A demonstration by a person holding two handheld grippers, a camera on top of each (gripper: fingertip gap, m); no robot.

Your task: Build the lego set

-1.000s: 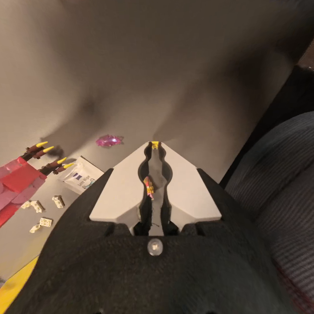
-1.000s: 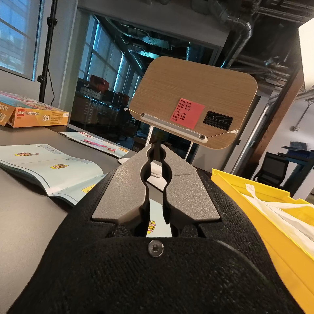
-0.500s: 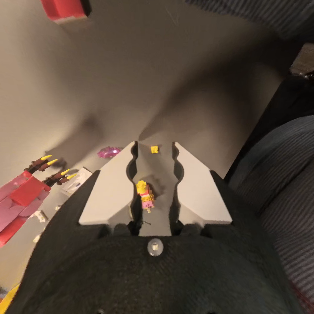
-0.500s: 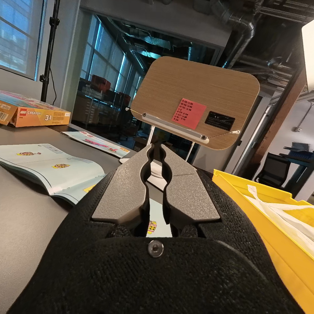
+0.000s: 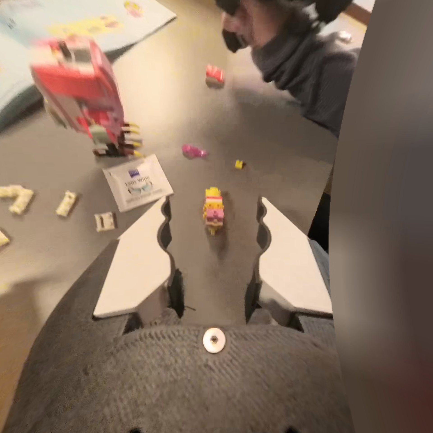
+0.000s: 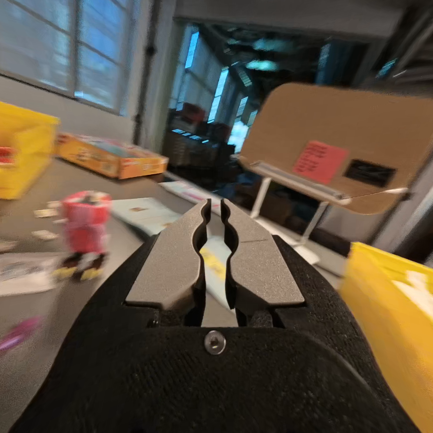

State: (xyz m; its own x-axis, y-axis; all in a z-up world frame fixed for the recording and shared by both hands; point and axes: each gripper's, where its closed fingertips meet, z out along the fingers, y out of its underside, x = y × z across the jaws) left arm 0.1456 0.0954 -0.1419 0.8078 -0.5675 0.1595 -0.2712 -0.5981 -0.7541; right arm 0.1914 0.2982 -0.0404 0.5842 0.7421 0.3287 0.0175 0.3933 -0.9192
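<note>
Two risks I see: my left gripper [image 5: 213, 203], jaws wide apart and empty, straddles the small yellow-and-pink brick figure [image 5: 213, 209] lying on the grey table [image 5: 269, 131], so a finger could knock it, while my right gripper [image 6: 215, 204], tips barely parted on nothing, hangs blurred.

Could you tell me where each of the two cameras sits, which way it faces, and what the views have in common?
Left wrist view: on the left gripper, facing down at the grey table; its white fingers stand wide apart either side of a small yellow-and-pink brick figure, touching nothing.
Right wrist view: on the right gripper, facing level across the table toward a wooden book stand; its grey fingers are nearly together, with nothing between them.
Shared: the red-and-pink brick model.
</note>
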